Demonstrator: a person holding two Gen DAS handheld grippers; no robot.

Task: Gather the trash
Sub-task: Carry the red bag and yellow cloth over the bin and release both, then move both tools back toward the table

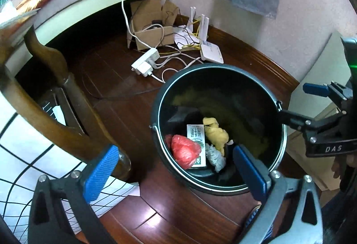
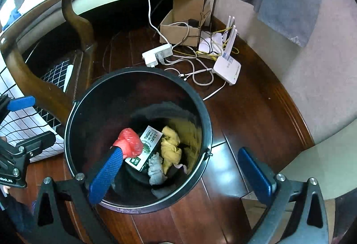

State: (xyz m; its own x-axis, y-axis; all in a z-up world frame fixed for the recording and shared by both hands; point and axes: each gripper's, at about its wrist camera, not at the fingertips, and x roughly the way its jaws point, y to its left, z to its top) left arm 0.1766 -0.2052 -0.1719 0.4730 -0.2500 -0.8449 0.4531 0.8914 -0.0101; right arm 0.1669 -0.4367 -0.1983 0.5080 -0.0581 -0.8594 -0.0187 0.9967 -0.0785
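On the dark wood floor (image 1: 125, 114) beside a carved table leg (image 1: 67, 96) stands a black bucket (image 1: 271, 96), and the trash lies at its bottom. A flat white-and-green carton (image 1: 196, 145) lies with its long axis running from the near wall toward the far side; in the right wrist view it tilts up to the right. A red plastic wad (image 1: 185, 150) touches its left edge, a crumpled yellow wad (image 1: 216, 135) lies on its right, and a grey wad (image 1: 215, 155) sits just in front of the yellow one.

The left gripper (image 1: 176, 173) hangs over the bucket's near rim, jaws spread wide and empty. The right gripper (image 2: 180, 173) is likewise wide apart, holding nothing, its left finger (image 2: 107, 174) over the bucket's mouth.

Only the left wrist view shows the right gripper at the bucket's right rim. The right wrist view shows the white router (image 2: 227, 66) more fully, with the power strip (image 2: 157, 54) and cardboard box (image 2: 183, 25) behind the bucket.
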